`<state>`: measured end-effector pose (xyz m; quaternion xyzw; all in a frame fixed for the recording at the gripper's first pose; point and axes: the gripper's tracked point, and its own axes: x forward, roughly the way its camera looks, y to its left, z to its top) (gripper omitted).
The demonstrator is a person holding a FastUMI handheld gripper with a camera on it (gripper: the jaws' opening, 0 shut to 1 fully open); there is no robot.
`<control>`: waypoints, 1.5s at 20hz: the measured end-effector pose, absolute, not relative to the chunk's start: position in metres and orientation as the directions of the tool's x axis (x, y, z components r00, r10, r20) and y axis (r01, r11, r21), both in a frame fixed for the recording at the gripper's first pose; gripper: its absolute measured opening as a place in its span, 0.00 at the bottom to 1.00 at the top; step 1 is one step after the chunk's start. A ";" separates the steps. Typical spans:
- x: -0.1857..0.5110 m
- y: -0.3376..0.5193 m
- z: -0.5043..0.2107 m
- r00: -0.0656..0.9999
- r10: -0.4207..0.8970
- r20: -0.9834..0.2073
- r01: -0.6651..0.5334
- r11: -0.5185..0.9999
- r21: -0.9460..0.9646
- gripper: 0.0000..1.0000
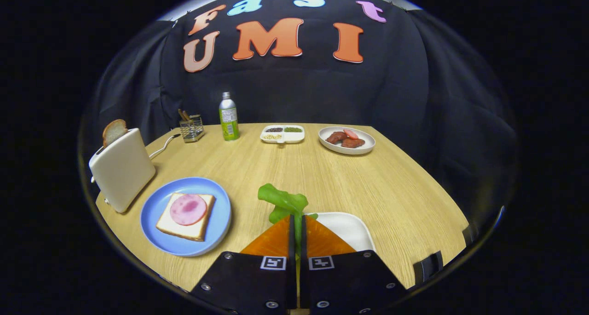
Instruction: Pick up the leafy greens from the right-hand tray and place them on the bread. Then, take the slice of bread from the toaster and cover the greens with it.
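Your tool [294, 223] has its two fingers pressed together on the leafy greens [283, 201], pinching them near the stem end, so that most of the leaf stands up and forward past the fingertips. The white tray [352, 227] sits directly under and just to the right of the fingers, so you appear to have the greens lifted clear of it, though how high above it cannot be told from this view.

The step in hand, as I judge it, is carrying the greens over to the bread. That target lies to your left: the blue plate [186, 216] on the bench [391, 186] holds a slice of bread [184, 220] with a round slice of ham [188, 209] on top. Keep the fingers clamped as you swing left, since the leaf is thin and looks floppy, and a slack grip could let it slide out. Bring the free end of the leaf over the ham first, lower until it drapes across the slice, then spread the fingers and draw back along the bench so the leaf does not drag off with you. Aim for the middle of the bread so nothing hangs over the plate rim.

Beyond the plate stands the toaster [122, 168] with the second slice of bread [113, 131] poking from its slot; that comes after. Farther back, well apart from your path, are a bottle [228, 117], a wire holder [192, 127], a divided dish [282, 134] and a plate of meat [346, 140].
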<state>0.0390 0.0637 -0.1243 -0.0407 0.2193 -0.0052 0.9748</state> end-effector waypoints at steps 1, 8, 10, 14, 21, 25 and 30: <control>0.039 0.075 -0.120 0.907 -0.013 -0.422 -0.026 0.996 -0.087 0.03; 0.050 0.148 -0.107 0.911 0.090 -0.403 -0.137 0.986 -0.090 0.03; 0.054 0.166 -0.107 0.908 0.114 -0.402 -0.162 0.983 -0.088 0.03; 0.057 0.194 -0.116 0.901 0.146 -0.409 -0.202 0.975 -0.097 0.04; 0.064 0.223 -0.141 0.876 0.181 -0.446 -0.244 0.966 -0.087 0.04; 0.064 0.241 -0.149 0.868 0.210 -0.451 -0.275 0.958 -0.084 0.03; 0.061 0.251 -0.165 0.853 0.216 -0.476 -0.293 0.951 -0.094 0.14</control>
